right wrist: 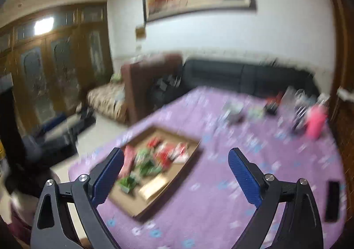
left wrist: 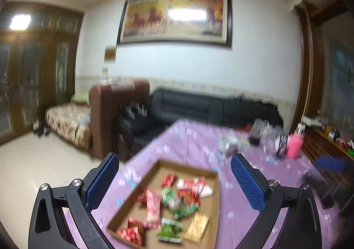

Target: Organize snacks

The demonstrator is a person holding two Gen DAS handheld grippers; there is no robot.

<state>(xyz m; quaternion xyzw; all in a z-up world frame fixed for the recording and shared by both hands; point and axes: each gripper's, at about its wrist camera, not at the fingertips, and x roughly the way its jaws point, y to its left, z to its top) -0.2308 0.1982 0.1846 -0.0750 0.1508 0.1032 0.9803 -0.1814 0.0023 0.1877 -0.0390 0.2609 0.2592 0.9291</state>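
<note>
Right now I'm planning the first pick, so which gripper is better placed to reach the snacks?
Left gripper: open, the shallow cardboard tray of red and green snack packets lies between its fingers. In the right view it sits off left.

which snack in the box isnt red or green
The gold packet at the cardboard box's near right corner; every other wrapper there is red, green or white.

box (left wrist: 124,213): 1 | gold packet (left wrist: 197,228): 1 | pink bottle (left wrist: 295,146): 1
</note>
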